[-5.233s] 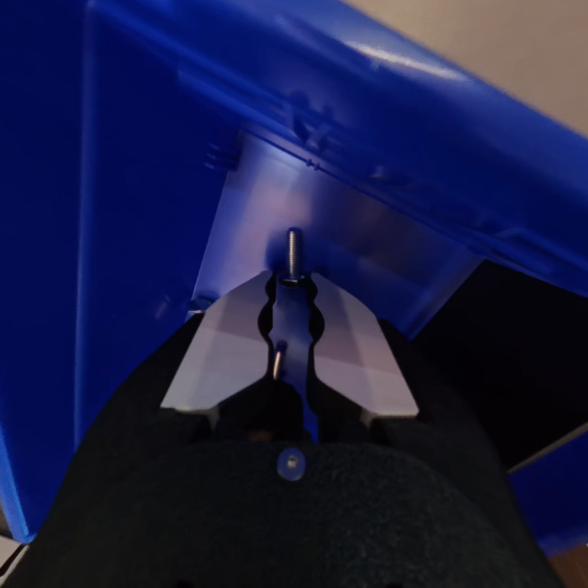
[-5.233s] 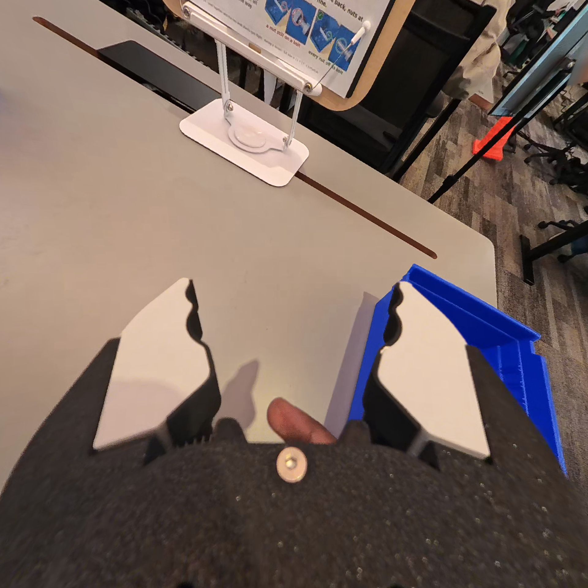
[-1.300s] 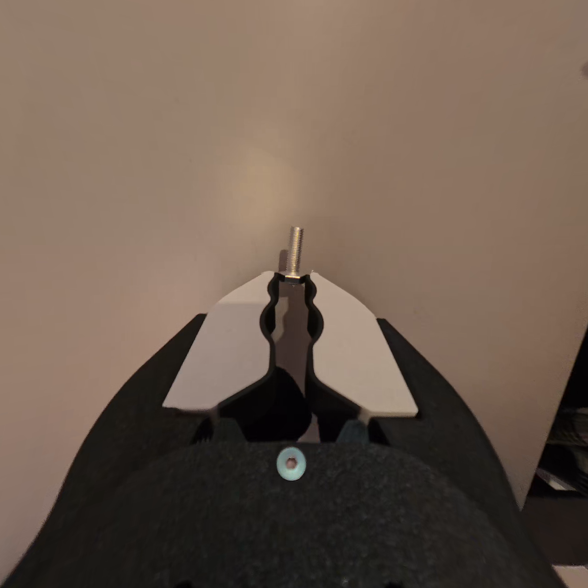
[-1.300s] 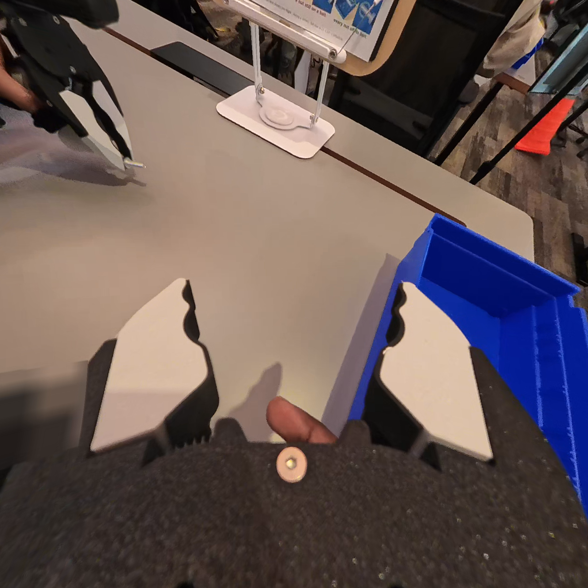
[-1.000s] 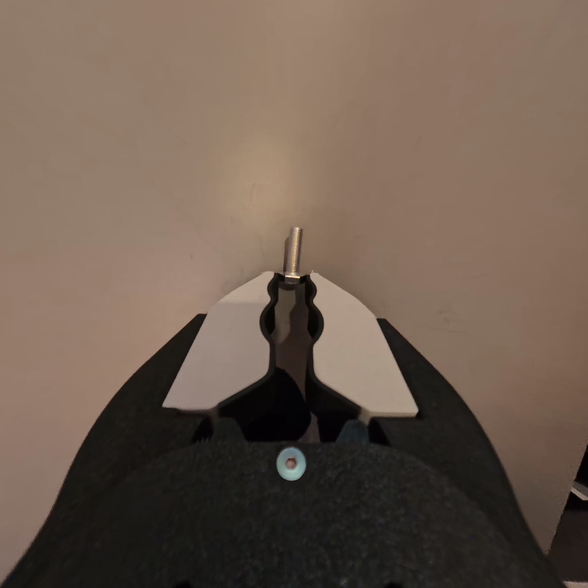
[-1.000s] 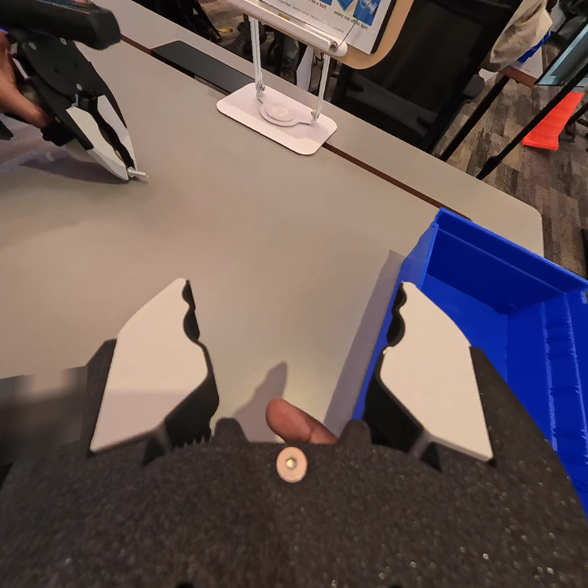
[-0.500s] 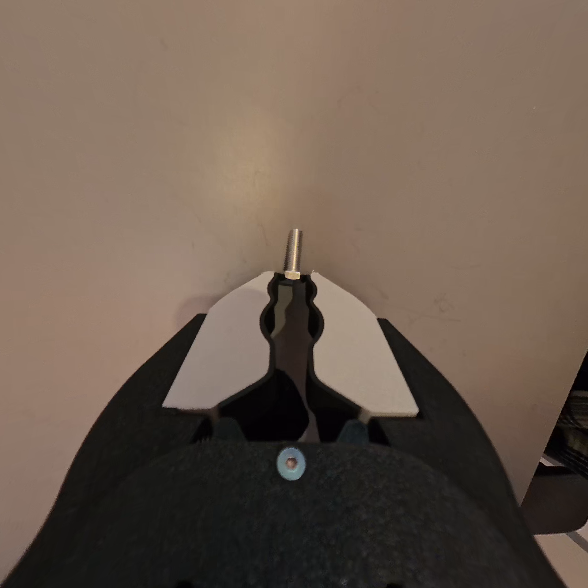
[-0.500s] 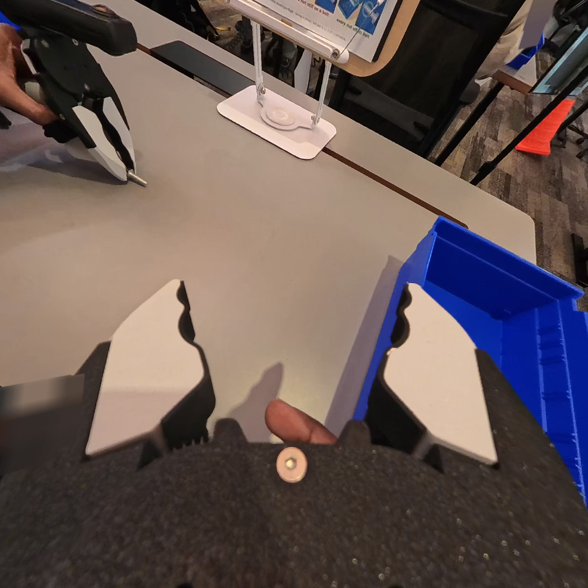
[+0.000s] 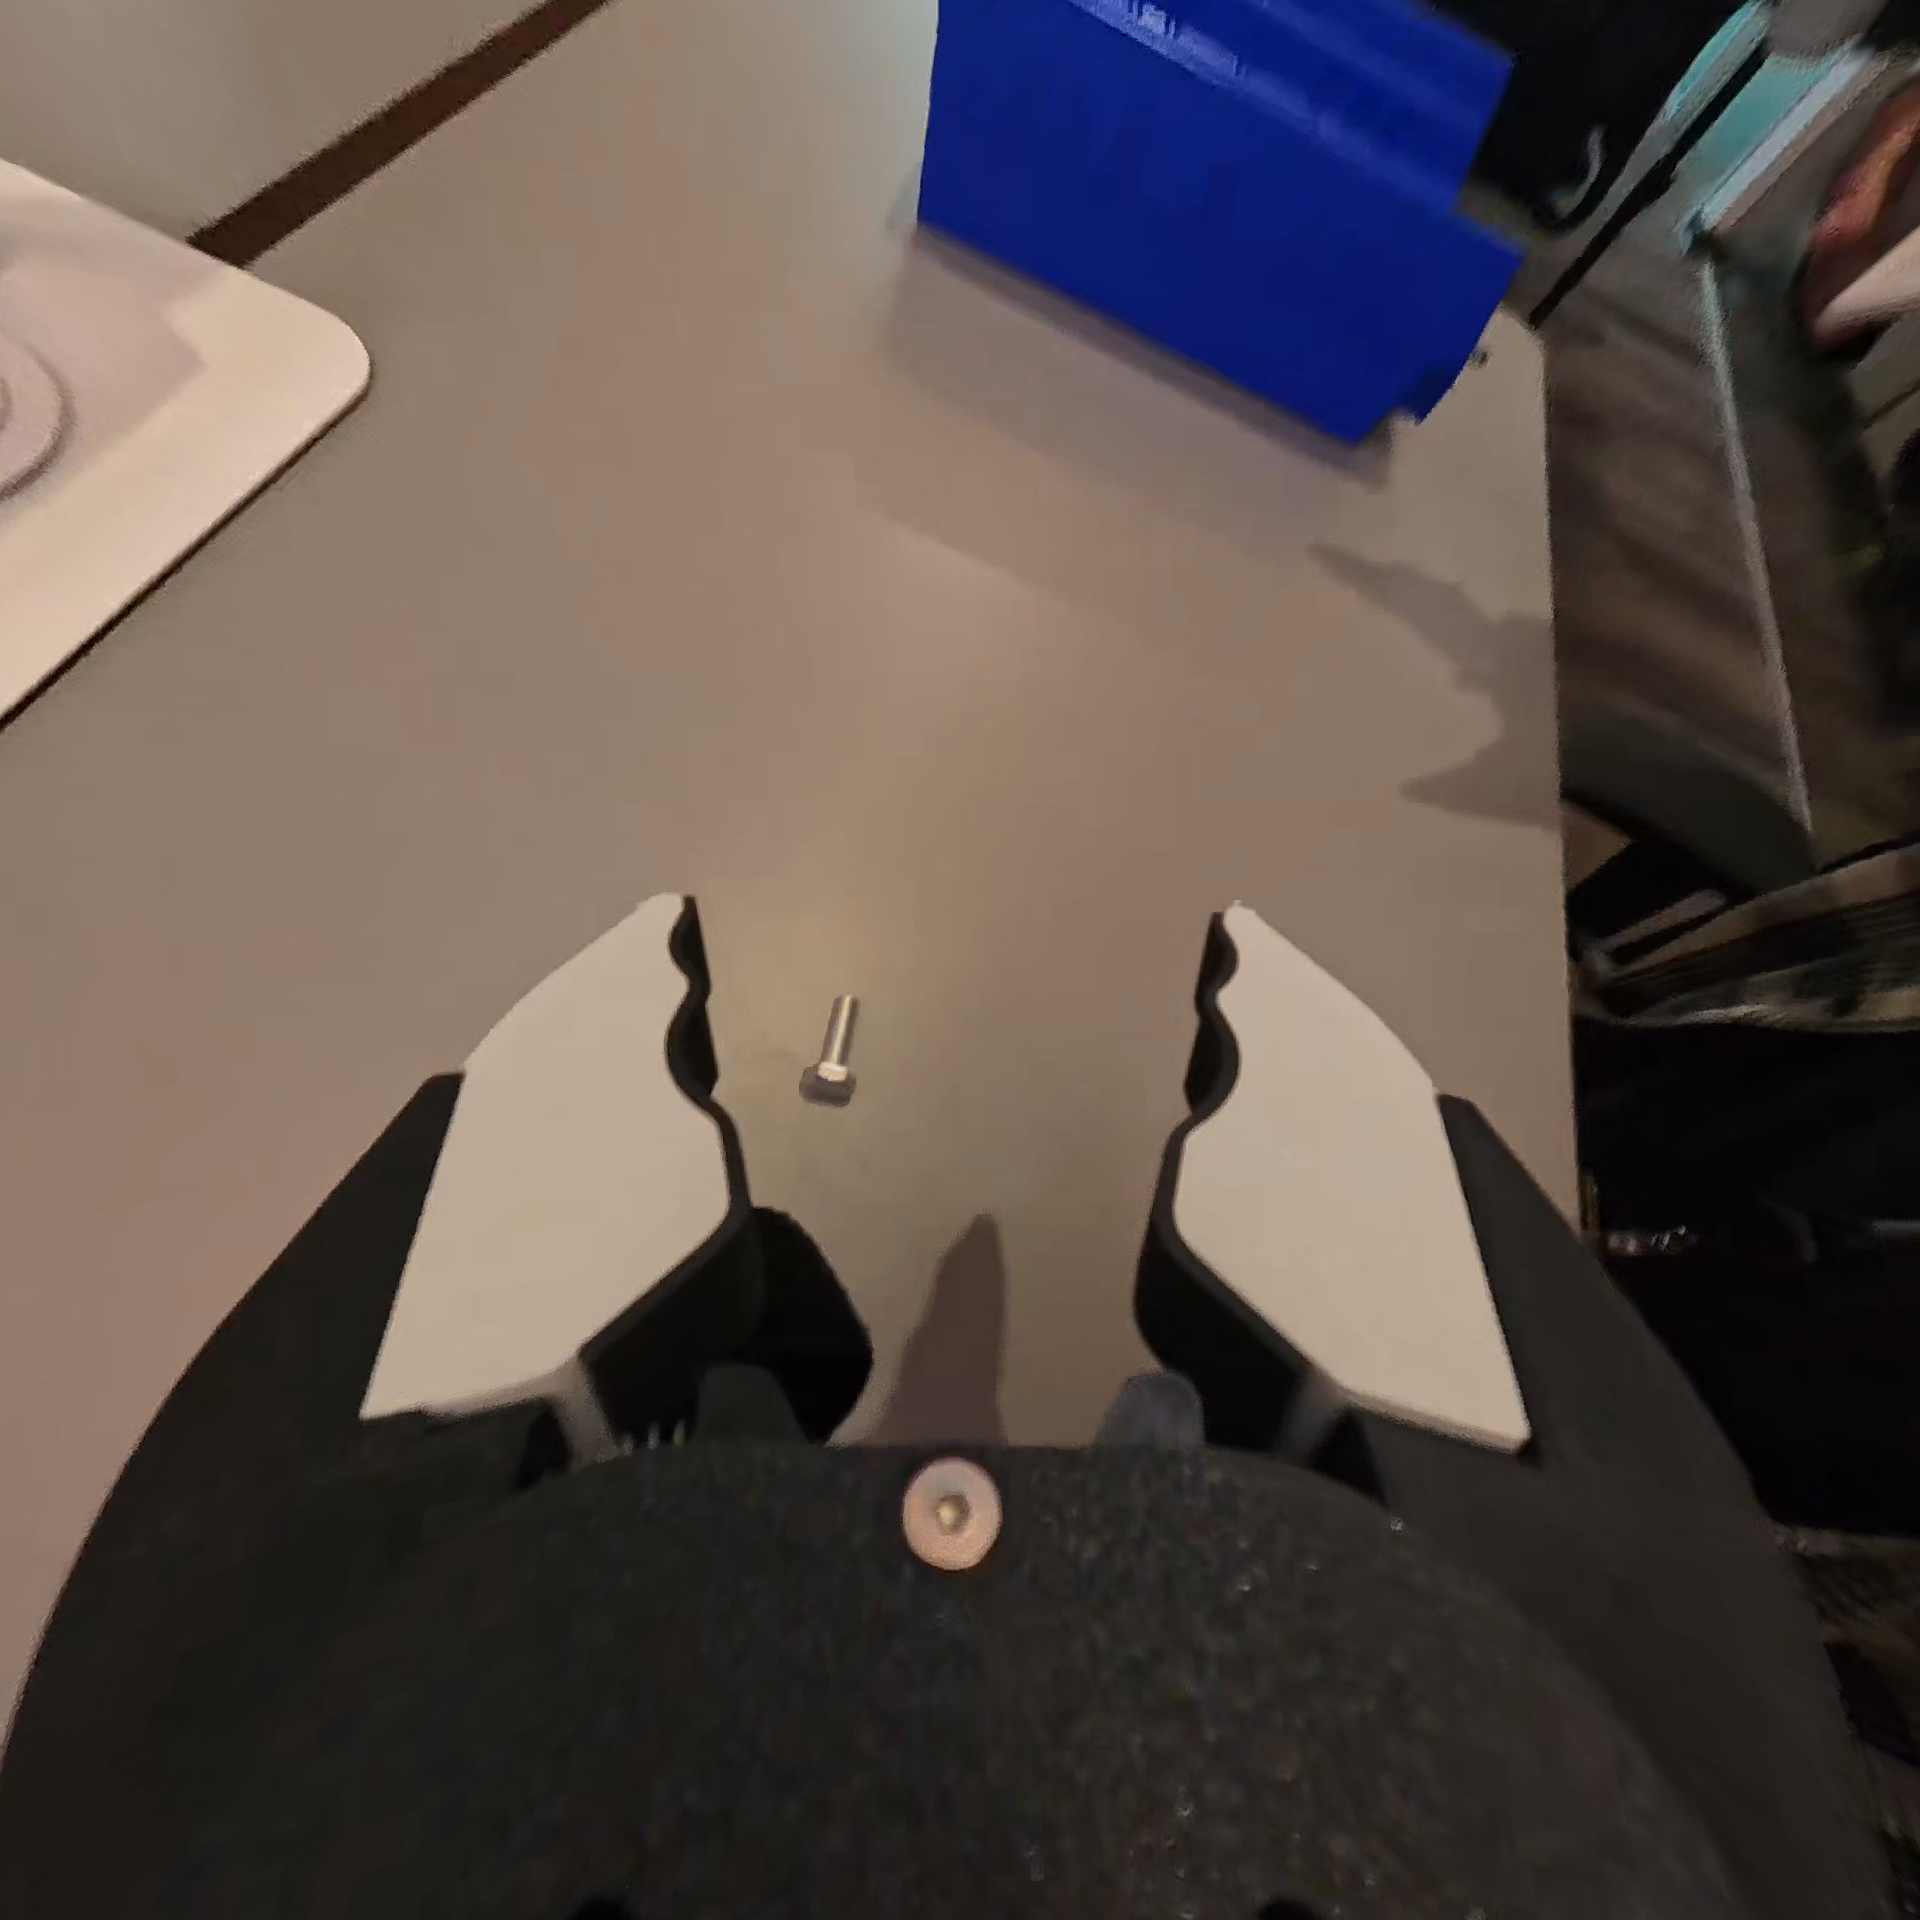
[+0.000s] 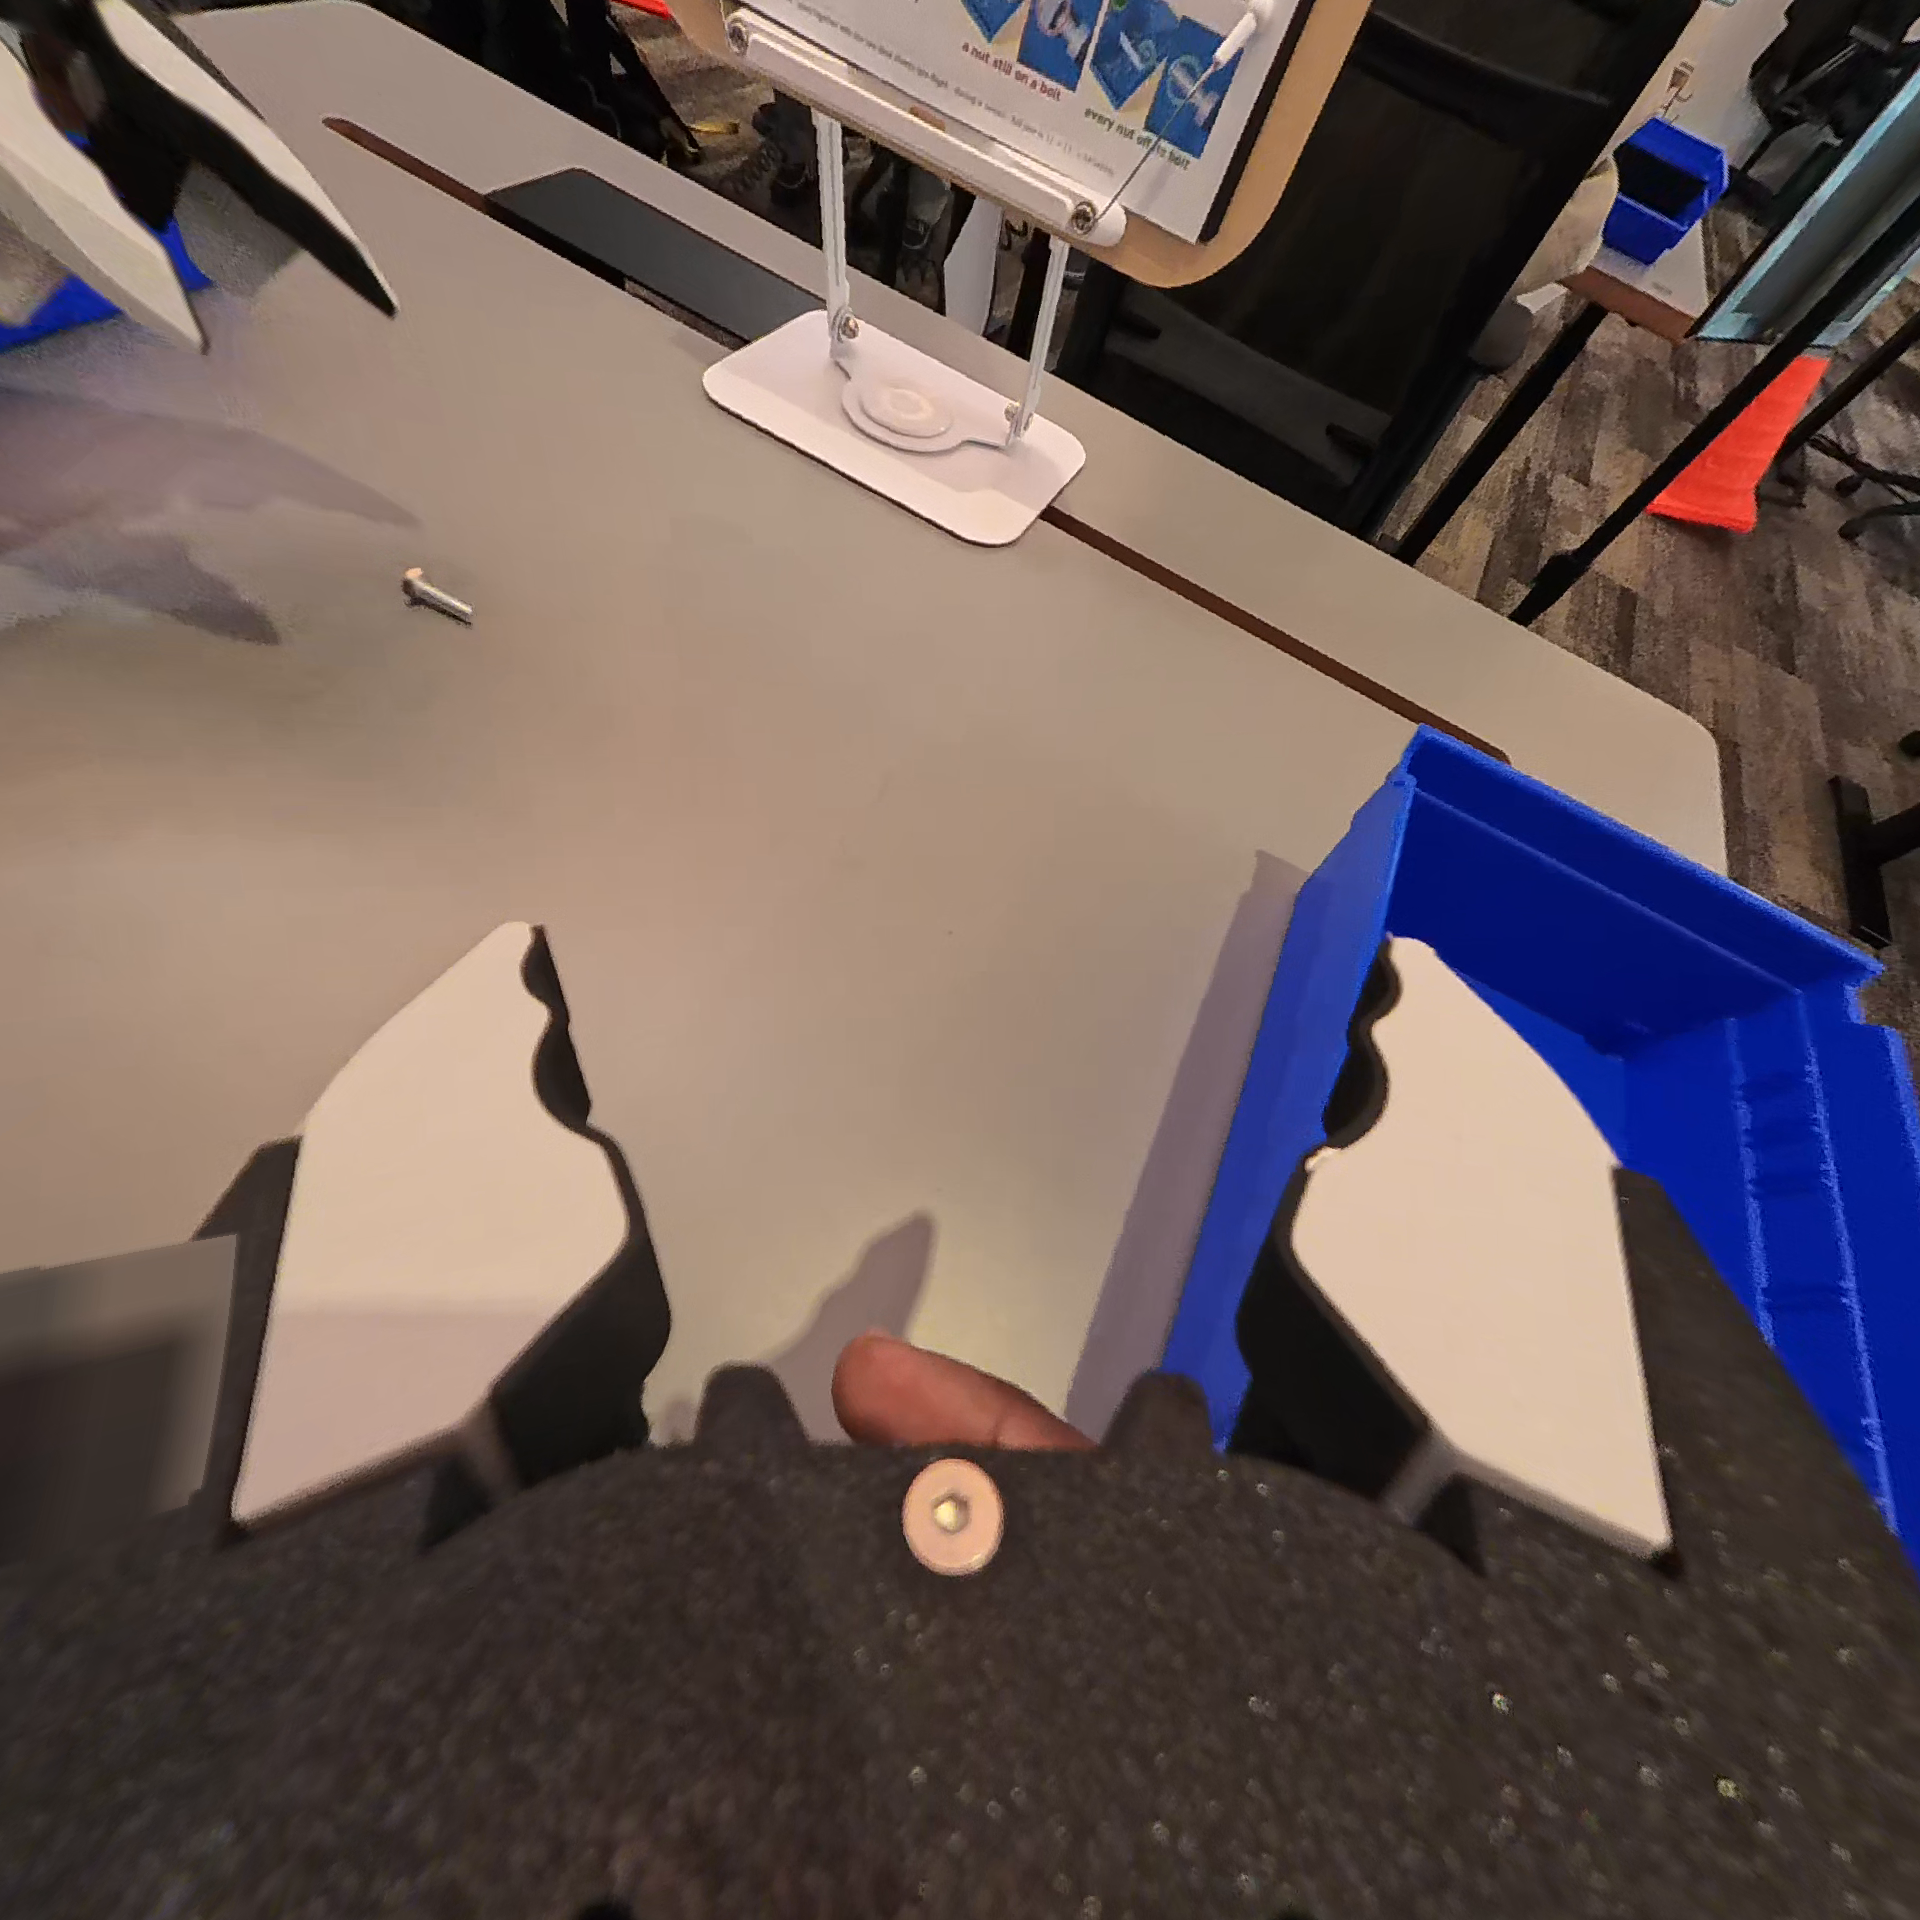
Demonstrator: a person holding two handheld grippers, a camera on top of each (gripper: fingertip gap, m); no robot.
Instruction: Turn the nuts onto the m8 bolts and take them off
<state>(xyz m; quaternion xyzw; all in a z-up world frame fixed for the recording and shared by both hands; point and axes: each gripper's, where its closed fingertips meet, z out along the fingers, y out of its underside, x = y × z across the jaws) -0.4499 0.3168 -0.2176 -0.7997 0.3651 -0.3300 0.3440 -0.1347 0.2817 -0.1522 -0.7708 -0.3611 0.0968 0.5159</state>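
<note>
Now the left gripper (image 9: 951,914) has let go: its jaws gape above the m8 bolt (image 9: 832,1049), which lies bare on the grey table (image 9: 644,675). The right gripper (image 10: 961,940) waits spread by the blue bin (image 10: 1558,883), so this bolt looks finished.

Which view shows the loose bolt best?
The left wrist view: the bolt lies on the table, framed by the open left gripper. The right wrist view shows it small and far off.

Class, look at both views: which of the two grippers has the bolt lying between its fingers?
The left gripper. The bolt lies on the table between its open fingers, while the right gripper, also open, frames only bare table beside the blue bin.
</note>
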